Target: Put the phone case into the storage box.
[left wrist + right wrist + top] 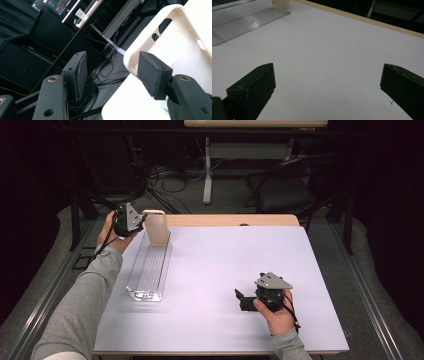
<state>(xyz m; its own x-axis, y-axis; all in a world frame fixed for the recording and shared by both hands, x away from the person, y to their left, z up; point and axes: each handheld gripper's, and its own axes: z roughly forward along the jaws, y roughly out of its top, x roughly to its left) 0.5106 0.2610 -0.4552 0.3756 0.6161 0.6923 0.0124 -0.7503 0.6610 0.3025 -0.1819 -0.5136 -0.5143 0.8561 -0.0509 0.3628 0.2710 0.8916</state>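
Reaching far-left, left claw (139, 221) open beside phone case (156, 227) | right claw (241, 300) open, resting on table (225, 265)

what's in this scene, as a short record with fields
work in hand: cream phone case standing upright at the far end of a clear ridged tray
left gripper: at the case's upper edge, jaws apart, one pad in front of the case, no grip visible
right gripper: open, low over the bare white table, nothing between the jaws
tray: lies lengthwise on the table's left part
beyond the table: chair, cables on the floor
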